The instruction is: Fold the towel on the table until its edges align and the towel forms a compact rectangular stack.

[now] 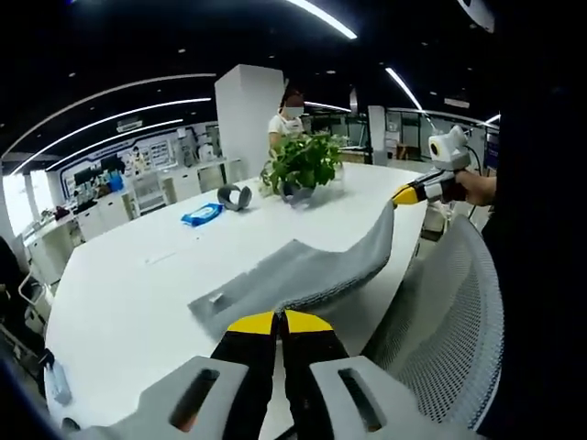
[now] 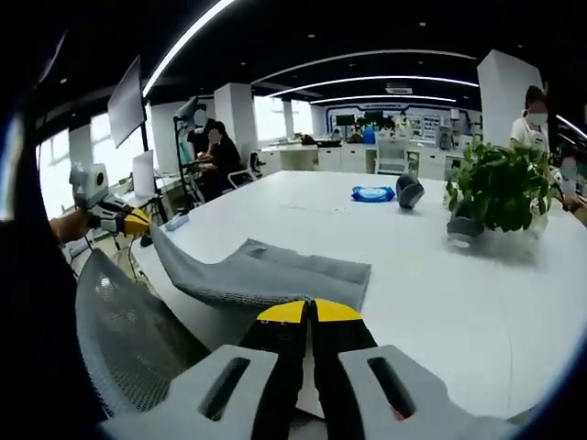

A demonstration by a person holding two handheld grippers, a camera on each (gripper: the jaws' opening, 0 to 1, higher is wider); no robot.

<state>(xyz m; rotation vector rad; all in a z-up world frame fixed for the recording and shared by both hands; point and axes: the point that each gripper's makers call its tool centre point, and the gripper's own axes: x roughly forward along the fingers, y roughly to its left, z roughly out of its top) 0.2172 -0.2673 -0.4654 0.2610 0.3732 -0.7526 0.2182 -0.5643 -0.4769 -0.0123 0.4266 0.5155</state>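
Left tongs clenched on grey towel, right tongs likewise, table beneath

left gripper closed, right gripper closed

The towel lay on the table, its near edge lifted off the table's edge. A potted plant stood beyond it at twelve o'clock, a chair at four o'clock.

Open office, curved ceiling lights
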